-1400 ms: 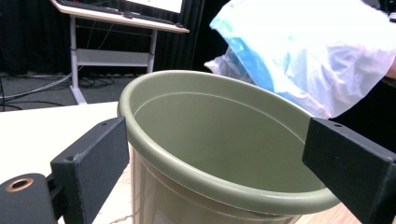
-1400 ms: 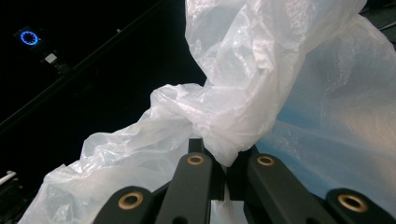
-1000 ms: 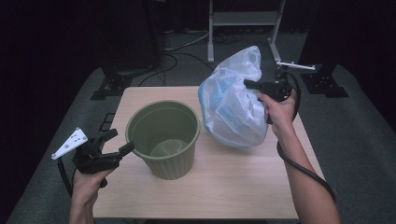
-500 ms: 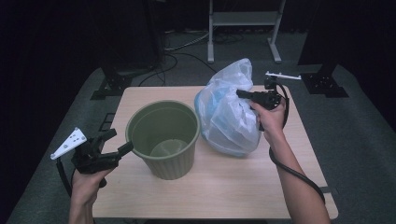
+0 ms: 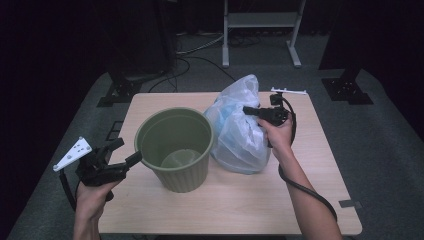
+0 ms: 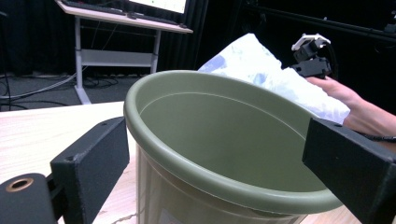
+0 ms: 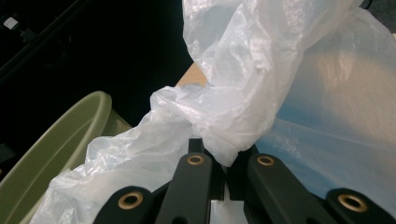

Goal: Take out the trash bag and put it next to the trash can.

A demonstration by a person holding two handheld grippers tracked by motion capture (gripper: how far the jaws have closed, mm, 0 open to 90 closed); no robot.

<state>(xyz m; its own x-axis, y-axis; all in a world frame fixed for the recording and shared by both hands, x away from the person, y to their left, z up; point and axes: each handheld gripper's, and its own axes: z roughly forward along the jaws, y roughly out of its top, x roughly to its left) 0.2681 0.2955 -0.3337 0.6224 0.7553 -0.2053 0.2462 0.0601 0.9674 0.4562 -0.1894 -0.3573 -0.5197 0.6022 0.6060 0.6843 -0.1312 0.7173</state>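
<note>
An empty olive-green plastic bucket [image 5: 175, 147] stands upright on the left half of the wooden table [image 5: 315, 165]. Right beside it, touching its rim, sits a full translucent white-and-blue plastic bag [image 5: 239, 134]. My right gripper [image 5: 248, 110] is shut on the bag's bunched top; in the right gripper view the gripper [image 7: 224, 161] pinches a fold of the bag [image 7: 261, 70], with the bucket rim [image 7: 70, 135] to the left. My left gripper [image 5: 126, 151] is open at the bucket's left side. In the left gripper view the gripper [image 6: 219, 158] has one jaw on each side of the bucket [image 6: 224, 140].
A white metal stand [image 5: 260, 20] and black stand feet [image 5: 120, 90] sit on the grey floor behind the table, with cables [image 5: 200, 50] between them. The person's right hand [image 6: 345, 98] and a desk [image 6: 121, 18] appear beyond the bucket.
My right gripper has moved left and down with the bag's top, and the bag has shifted toward the bucket. The left gripper has stayed put.
</note>
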